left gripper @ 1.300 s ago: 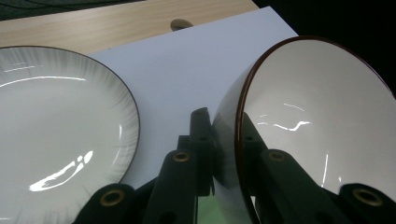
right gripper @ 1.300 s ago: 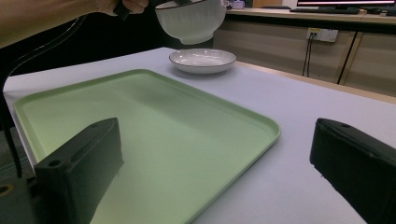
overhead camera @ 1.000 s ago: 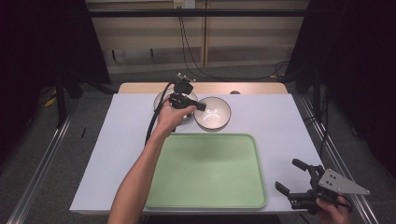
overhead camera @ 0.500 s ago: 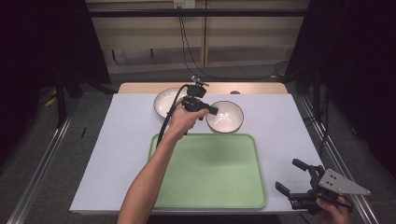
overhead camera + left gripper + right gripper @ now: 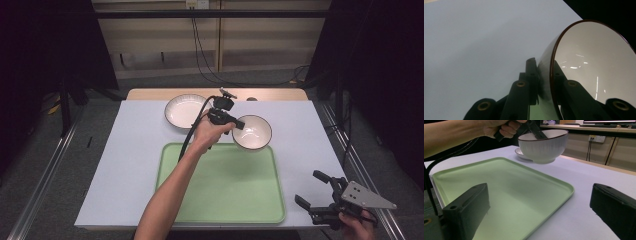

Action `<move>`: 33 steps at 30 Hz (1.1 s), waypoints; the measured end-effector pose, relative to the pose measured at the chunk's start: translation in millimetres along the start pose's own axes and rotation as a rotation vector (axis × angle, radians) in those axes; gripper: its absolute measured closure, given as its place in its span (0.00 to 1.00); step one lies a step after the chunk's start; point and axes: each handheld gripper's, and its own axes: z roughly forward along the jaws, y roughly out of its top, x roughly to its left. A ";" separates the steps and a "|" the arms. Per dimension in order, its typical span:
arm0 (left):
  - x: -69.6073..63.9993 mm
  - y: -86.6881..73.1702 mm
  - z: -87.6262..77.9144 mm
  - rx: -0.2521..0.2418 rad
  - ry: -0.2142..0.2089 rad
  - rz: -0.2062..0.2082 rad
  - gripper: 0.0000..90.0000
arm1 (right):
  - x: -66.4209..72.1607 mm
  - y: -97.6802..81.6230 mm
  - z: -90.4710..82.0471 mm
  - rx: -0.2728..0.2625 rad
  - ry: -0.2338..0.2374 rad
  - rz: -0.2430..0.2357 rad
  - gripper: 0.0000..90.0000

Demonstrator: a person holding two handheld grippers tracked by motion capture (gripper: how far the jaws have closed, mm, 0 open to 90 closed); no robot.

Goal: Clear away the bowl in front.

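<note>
Bowl (image 5: 252, 132) hanging off table, rim pinched in left claw (image 5: 239, 125); not yet on tray (image 5: 220, 200). Right claw (image 5: 312, 192) idling, spread, empty.

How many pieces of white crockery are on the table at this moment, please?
2. A bowl, gripped by its rim in the left claw, sits past the green tray's far right corner. A plate lies on the table to its left, beyond the tray.
</note>
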 end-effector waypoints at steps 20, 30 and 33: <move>-9.4 -13.1 47.7 0.054 -0.013 -0.028 0.91 | 0.5 0.7 -1.0 -0.014 0.003 -0.002 0.03; -6.5 -17.3 57.9 0.074 -0.008 -0.040 0.91 | 0.1 0.4 -0.4 -0.011 0.004 0.000 0.03; -6.9 -18.1 62.4 0.077 -0.016 -0.052 0.91 | 0.2 0.4 -0.2 -0.008 0.003 0.011 0.03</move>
